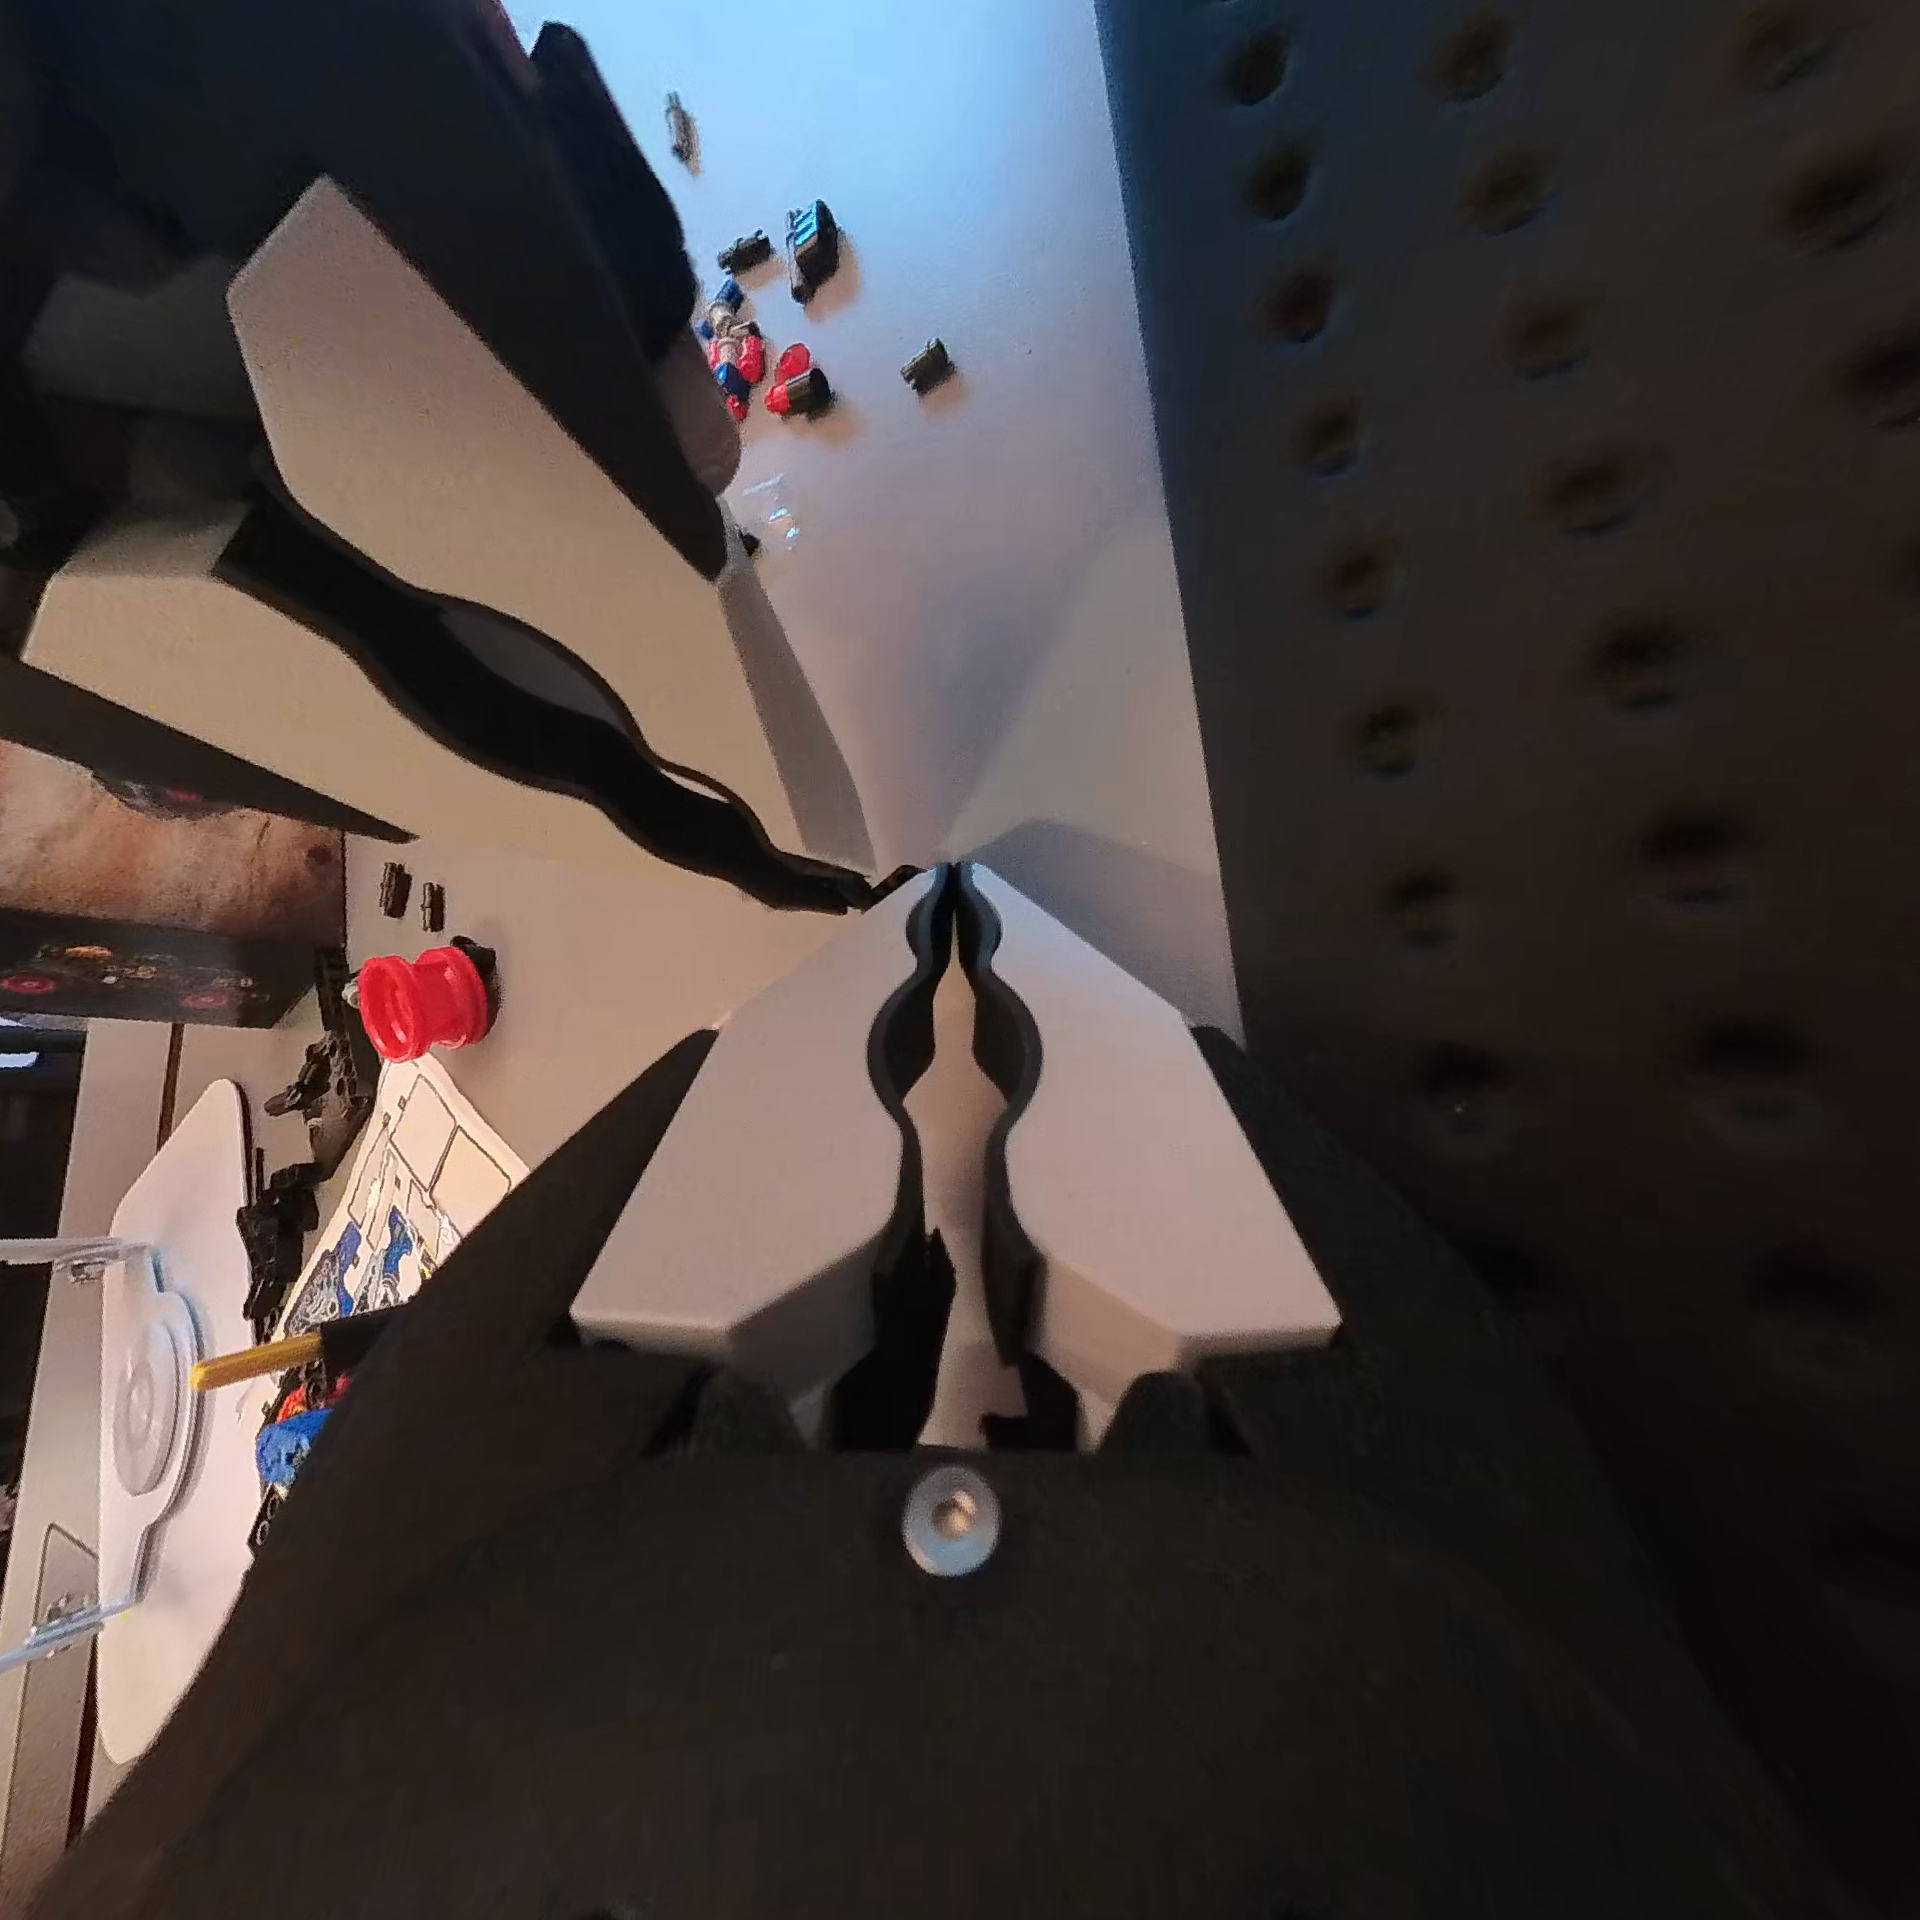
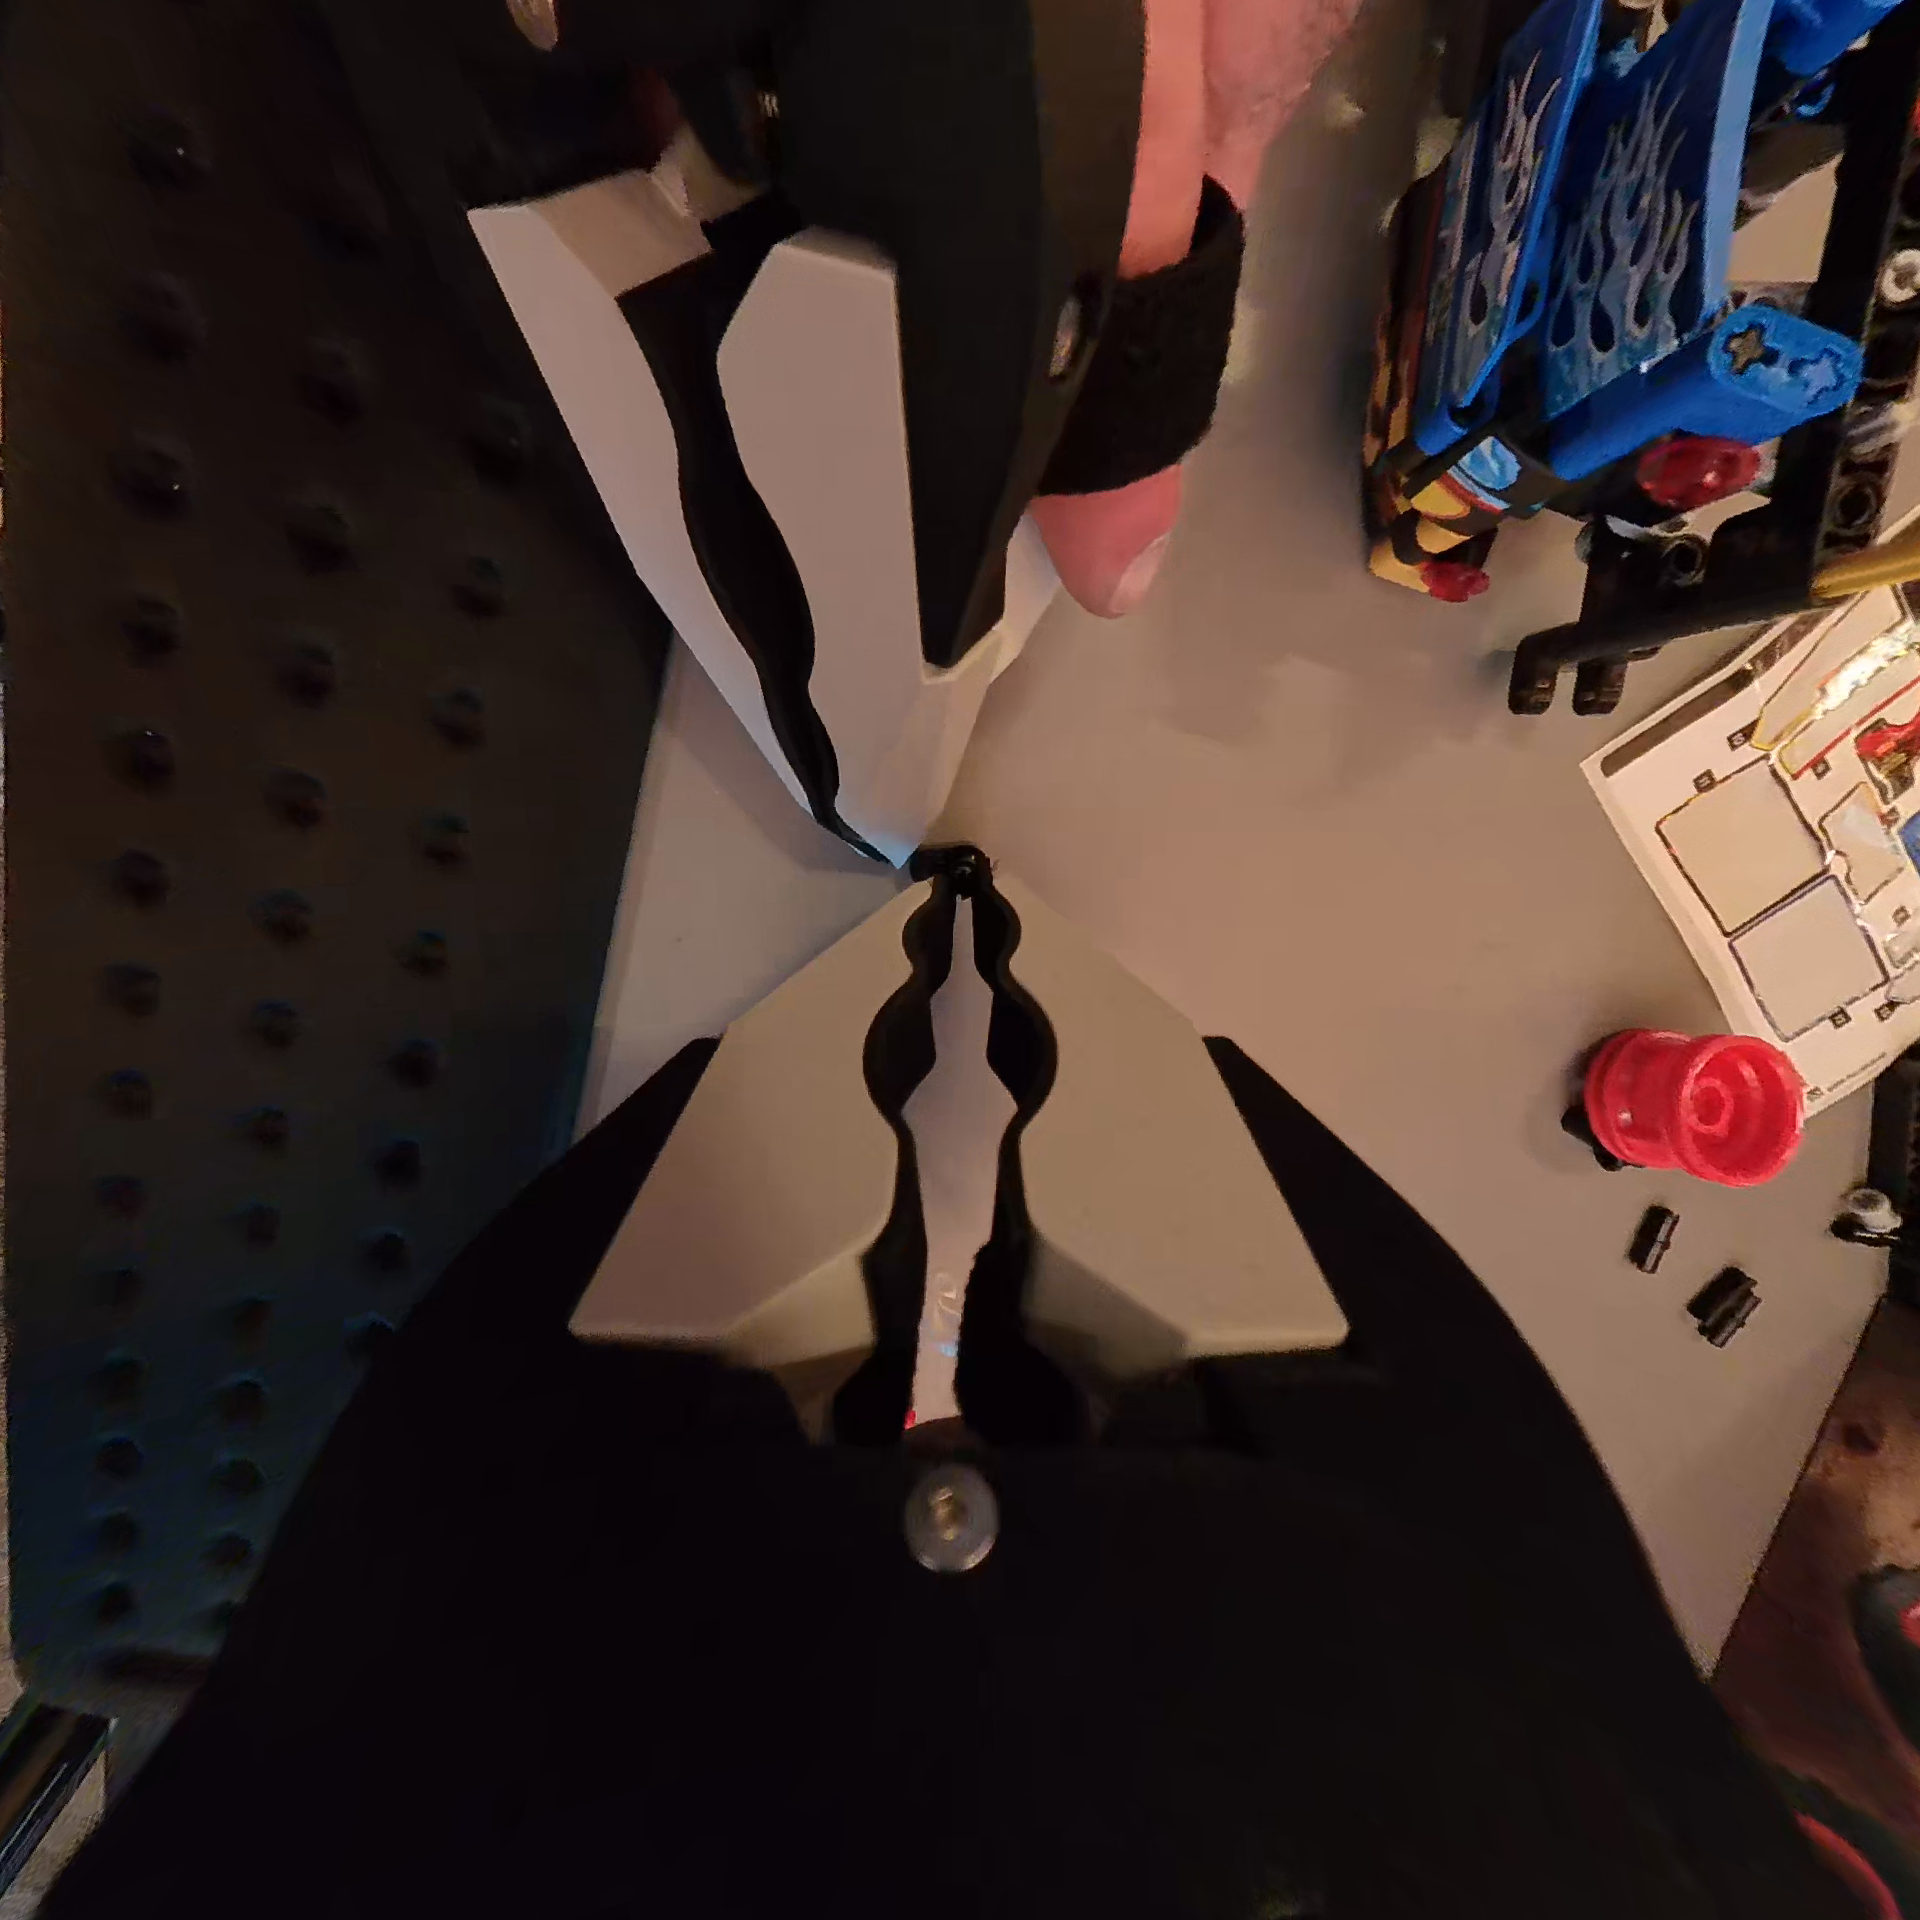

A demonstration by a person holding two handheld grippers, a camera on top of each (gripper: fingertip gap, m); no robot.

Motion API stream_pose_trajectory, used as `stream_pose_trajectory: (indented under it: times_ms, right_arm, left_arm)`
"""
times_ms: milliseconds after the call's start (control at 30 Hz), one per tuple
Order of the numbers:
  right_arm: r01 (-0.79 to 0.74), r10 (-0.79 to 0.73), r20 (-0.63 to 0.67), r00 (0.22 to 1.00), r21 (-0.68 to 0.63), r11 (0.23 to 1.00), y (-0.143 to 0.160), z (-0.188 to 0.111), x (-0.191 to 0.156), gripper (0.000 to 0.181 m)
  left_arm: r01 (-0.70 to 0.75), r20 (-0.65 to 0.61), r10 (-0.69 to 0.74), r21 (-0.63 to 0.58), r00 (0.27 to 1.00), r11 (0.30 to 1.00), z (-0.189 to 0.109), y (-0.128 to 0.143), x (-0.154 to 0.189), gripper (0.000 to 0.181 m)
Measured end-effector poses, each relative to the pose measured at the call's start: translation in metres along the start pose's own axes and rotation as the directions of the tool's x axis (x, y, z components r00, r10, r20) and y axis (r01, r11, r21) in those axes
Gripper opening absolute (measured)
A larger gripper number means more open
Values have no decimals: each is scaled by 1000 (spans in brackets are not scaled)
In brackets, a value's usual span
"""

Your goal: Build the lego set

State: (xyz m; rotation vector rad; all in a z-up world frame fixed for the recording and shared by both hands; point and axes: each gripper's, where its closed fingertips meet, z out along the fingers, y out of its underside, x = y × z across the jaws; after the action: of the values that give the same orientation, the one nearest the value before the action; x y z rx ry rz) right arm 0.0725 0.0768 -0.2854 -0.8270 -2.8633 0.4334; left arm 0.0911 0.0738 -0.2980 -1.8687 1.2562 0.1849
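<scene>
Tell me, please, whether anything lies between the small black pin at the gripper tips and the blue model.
Nothing visible does: only bare table separates the black pin in the right gripper from the blue model. A finger hangs beside that path.

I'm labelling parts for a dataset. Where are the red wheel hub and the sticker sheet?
red wheel hub point(image 2: 1694, 1107): right wrist view, on its ribbed barrel.
sticker sheet point(image 2: 1756, 883): right wrist view, on an empty backing panel.

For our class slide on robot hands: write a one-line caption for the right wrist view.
Two grippers meet tip to tip over a tiny black piece, red wheel hub nearby.
</scene>
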Motion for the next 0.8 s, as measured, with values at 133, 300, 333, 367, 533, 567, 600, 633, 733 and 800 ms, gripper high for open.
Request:
stream_pose_trajectory:
  times_ms: [133, 300, 333, 367, 533, 567, 600, 633, 733, 800]
  right_arm:
    - [1, -1, 8, 1000, -2, 1000, 0, 5, 1, 1]
    - [-6, 7, 41, 999, -25, 1000, 0, 7, 0, 1]
    - [-13, 14, 48, 999, -18, 1000, -1, 7, 0, 1]
    - [-17, 18, 49, 999, -14, 1000, -1, 7, 0, 1]
    - [-71, 71, 2, 997, 103, 992, -11, -2, 6, 2]
    - [-87, 91, -19, 996, 151, 985, -15, -9, 9, 2]
    - [-103, 113, -42, 993, 199, 975, -19, -17, 13, 2]
    - [-113, 133, -69, 989, 240, 964, -22, -26, 17, 2]
    - [-128, 192, -137, 972, 375, 918, -33, -52, 33, 2]
    - [-128, 228, -210, 951, 406, 905, -34, -65, 47, 2]
  left_arm:
    - [3, -1, -3, 1, 1000, 1000, 0, 0, 0, 0]
    - [3, -1, -3, 2, 1000, 1000, 1, 1, -1, 0]
    - [1, 0, -1, 2, 1000, 1000, 1, 1, -1, 0]
    - [0, 1, 0, 1, 1000, 1000, 1, 1, -1, 0]
    - [2, 12, -2, 7, 1000, 1000, -6, 1, -4, 0]
    - [9, 20, -9, 26, 1000, 1000, -10, -3, -5, 4]
    - [3, 31, -4, 46, 1000, 999, -14, -7, -7, 7]
    - [-12, 50, 9, 63, 999, 998, -19, -11, -10, 10]
    - [-21, 120, 8, 111, 993, 994, -37, -18, -27, 17]
    - [-20, 169, -5, 148, 986, 989, -52, -22, -41, 18]
